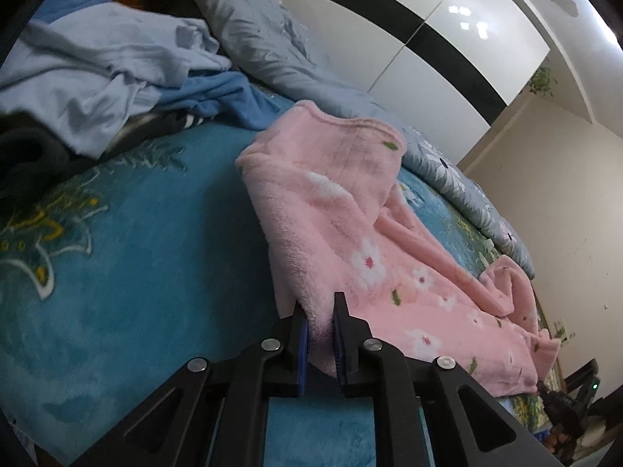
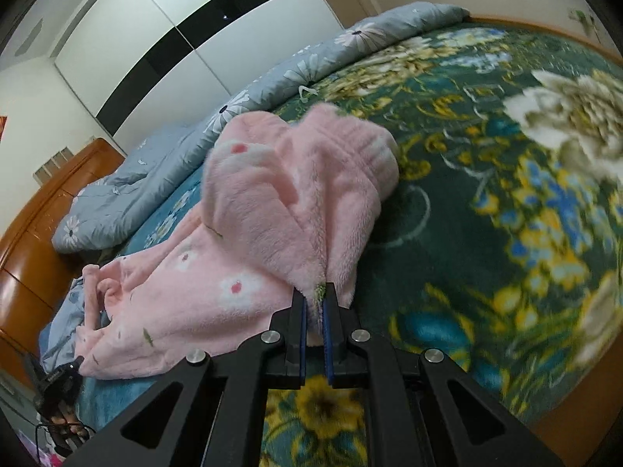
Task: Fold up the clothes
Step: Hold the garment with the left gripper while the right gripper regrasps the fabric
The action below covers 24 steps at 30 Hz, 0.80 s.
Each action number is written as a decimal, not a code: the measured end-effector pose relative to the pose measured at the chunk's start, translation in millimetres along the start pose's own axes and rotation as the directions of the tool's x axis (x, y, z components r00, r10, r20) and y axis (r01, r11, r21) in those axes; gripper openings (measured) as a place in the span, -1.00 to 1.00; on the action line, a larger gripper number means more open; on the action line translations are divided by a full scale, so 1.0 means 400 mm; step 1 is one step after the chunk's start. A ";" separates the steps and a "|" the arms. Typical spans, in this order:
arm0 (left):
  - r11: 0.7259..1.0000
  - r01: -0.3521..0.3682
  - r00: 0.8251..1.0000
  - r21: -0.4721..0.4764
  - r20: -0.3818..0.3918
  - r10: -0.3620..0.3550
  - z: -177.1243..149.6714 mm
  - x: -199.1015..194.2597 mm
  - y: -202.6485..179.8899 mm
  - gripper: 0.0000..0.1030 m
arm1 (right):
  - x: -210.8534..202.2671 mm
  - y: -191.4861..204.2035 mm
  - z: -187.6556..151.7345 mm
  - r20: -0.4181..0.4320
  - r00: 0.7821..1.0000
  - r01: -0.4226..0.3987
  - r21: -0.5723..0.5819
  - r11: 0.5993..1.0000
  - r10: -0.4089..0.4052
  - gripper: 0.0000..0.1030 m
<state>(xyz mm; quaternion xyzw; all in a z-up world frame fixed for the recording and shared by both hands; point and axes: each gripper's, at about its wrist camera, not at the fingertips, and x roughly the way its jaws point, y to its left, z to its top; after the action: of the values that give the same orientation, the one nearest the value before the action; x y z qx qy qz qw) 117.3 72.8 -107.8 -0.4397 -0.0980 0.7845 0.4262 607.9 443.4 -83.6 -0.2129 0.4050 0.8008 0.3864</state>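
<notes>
At the bottom middle of each view, I have a tool clenched on the fluffy pink garment (image 1: 362, 241): my left tool (image 1: 321, 317) pinches one edge, and my right tool (image 2: 314, 303) pinches another. The garment stretches across the middle of the bed (image 1: 136, 253), part lifted, part lying flat. I think I am in the middle of a fold. Next I should bring both held edges over together and lay them down evenly. Farther back, upper left, sits a pile of blue clothes (image 1: 97, 78).

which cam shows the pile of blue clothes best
The left wrist view: the pile of blue clothes lies heaped on the bed's far side, behind the pink garment. The right wrist view does not show it at all.
</notes>
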 end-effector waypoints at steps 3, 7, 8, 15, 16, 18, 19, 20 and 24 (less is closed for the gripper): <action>1.000 0.003 1.000 -0.005 -0.007 -0.003 0.004 -0.007 0.003 -0.71 | -0.011 -0.006 -0.012 -0.010 1.000 0.001 0.008 1.000 0.000 -0.82; 1.000 0.000 1.000 0.001 -0.014 0.000 0.025 -0.025 0.003 -0.36 | -0.058 0.027 0.007 0.025 1.000 0.005 -0.023 1.000 -0.004 -0.68; 1.000 0.007 1.000 -0.010 -0.006 -0.007 0.034 -0.032 0.011 -0.25 | -0.072 0.034 0.008 0.044 0.999 -0.006 -0.025 1.000 0.008 -0.43; 0.980 -0.013 1.000 -0.201 -0.005 0.012 0.184 0.011 0.079 0.13 | -0.040 0.050 0.144 0.105 0.994 -0.049 0.169 0.984 0.031 -0.05; 0.974 -0.019 1.000 -0.226 -0.017 0.016 0.207 0.030 0.087 0.13 | -0.027 0.040 0.165 0.103 0.994 -0.050 0.229 0.972 0.027 -0.05; 0.964 -0.047 0.998 -0.260 -0.051 0.034 0.240 0.071 0.096 0.13 | -0.008 0.018 0.197 0.089 0.996 -0.042 0.329 0.943 0.013 -0.05; 0.960 -0.060 0.996 -0.272 -0.073 0.041 0.253 0.092 0.100 0.13 | -0.001 0.007 0.205 0.077 0.997 -0.022 0.367 0.930 -0.007 -0.05; 0.957 -0.072 0.994 -0.282 -0.094 0.047 0.266 0.112 0.103 0.13 | 0.006 -0.004 0.212 0.065 0.998 -0.002 0.405 0.915 -0.027 -0.05; 0.958 -0.088 0.988 -0.272 -0.149 0.048 0.297 0.177 0.104 0.13 | 0.026 -0.045 0.242 0.015 0.996 0.071 0.479 0.875 -0.089 -0.05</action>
<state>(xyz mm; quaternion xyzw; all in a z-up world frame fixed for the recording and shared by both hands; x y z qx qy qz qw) -16.4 126.7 -102.2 -0.5525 -0.1614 0.7442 0.3389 613.2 533.3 -42.9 -0.1129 0.5737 0.6634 0.4669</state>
